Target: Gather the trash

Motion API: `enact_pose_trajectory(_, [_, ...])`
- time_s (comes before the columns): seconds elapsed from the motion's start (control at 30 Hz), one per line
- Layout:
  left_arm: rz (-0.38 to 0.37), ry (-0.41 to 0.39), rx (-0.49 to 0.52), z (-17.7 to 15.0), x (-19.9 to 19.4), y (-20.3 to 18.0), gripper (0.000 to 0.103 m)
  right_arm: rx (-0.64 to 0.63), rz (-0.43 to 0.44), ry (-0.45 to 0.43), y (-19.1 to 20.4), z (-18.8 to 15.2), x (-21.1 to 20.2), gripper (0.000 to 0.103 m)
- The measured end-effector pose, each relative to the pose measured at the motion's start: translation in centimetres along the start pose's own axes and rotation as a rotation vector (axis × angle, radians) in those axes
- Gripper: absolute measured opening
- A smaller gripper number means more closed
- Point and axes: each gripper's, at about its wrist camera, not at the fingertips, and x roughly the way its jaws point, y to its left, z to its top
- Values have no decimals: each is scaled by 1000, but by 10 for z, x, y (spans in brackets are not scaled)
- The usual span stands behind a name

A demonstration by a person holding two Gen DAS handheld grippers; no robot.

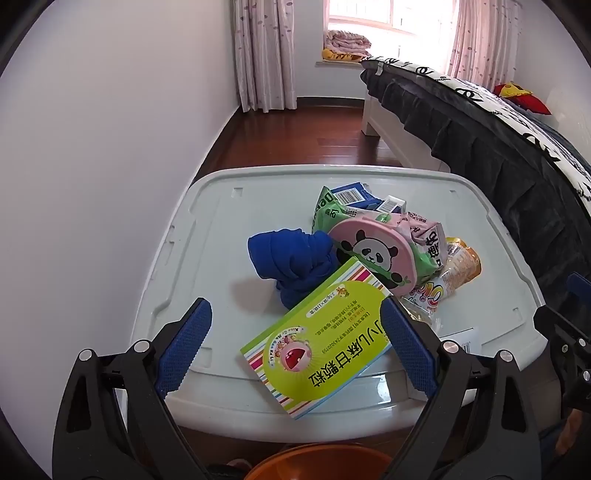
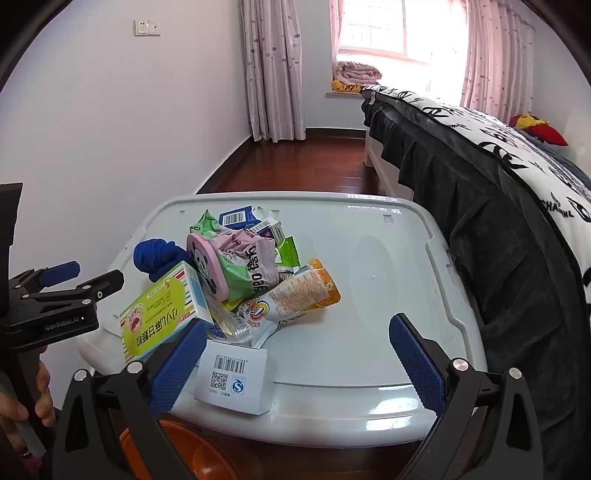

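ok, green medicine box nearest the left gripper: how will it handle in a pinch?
Green medicine box looks like thin cardboard: probably light, may crush. It overhangs the bin lid edge, so a push could tip it off. Left gripper is open around it.

A home bedroom is shown: a bed (image 2: 480, 155) covered by a black-and-white quilt, patterned pink curtains (image 2: 273, 70) hung at a bright window (image 2: 373, 29), folded bedding (image 2: 356, 72) laid on the sill, and a dark wooden floor (image 2: 306, 162).
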Motion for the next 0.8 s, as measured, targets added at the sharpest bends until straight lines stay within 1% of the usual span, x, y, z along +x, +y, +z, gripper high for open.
enact_pose_trajectory(0.8, [2, 2, -2, -1, -1, 2, 90, -5, 7, 16, 1, -2, 4, 98])
